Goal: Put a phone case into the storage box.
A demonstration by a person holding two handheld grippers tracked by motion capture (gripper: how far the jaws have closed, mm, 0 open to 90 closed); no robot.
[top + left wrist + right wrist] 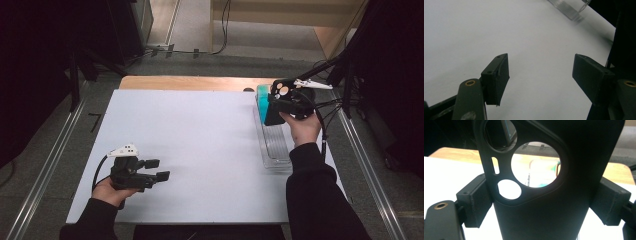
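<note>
Right hand-held gripper clamping black phone case, left hand-held gripper agape, empty

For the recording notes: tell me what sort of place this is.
Probably a lab or studio set up for recording. A white board lies on a wooden table, cables run across the floor, metal rails flank the table, and dark equipment stands beyond.

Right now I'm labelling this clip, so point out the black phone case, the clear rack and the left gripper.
black phone case (544, 215), right gripper view, on its plain back below the camera cutout.
clear rack (276, 145), high view, on its ribbed base.
left gripper (156, 169), high view, midway between its fingertips.
</note>
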